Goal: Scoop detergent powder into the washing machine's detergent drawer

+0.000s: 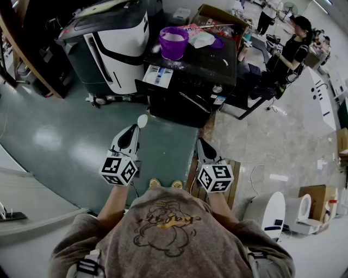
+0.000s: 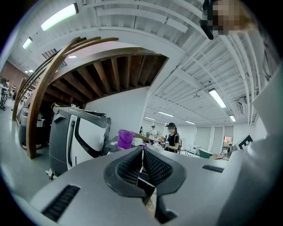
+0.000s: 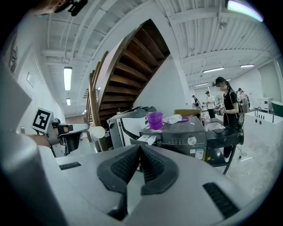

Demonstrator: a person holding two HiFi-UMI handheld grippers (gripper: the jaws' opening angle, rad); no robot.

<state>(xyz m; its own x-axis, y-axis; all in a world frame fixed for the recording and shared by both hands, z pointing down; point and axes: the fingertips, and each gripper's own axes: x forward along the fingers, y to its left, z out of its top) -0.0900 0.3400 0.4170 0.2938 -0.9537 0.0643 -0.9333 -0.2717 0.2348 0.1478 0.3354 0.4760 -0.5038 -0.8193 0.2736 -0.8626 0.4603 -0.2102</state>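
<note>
White plastic shows at the tip of the left gripper (image 1: 135, 130): a small round-bowled white spoon (image 1: 142, 120), its handle pinched between jaws that are closed on it; whether the bowl carries any powder cannot be told. Ahead of it and well apart, the white detergent drawer (image 1: 158, 76) stands pulled out of the front left corner of the black front-loading washing machine (image 1: 202, 69), its compartments facing up. On the machine's top, just behind the drawer, sits a purple plastic tub (image 1: 173, 43) with pale powder inside. To the right of the spoon, the right gripper (image 1: 201, 143) has its jaws pressed together with nothing between them, and it points toward the same machine. Around these, from the left: a brown wooden staircase (image 3: 126, 75) rises beside a bulky white-and-dark-grey appliance (image 1: 111, 43), which stands just beside the washer; a crumpled white cloth (image 1: 203, 39) lies near the tub; an open cardboard box (image 1: 220, 16) sits behind it; a person in black clothes (image 1: 291, 49) stands at a table on the right. Counted: two grippers, one spoon, one drawer, one tub, one washing machine.
</note>
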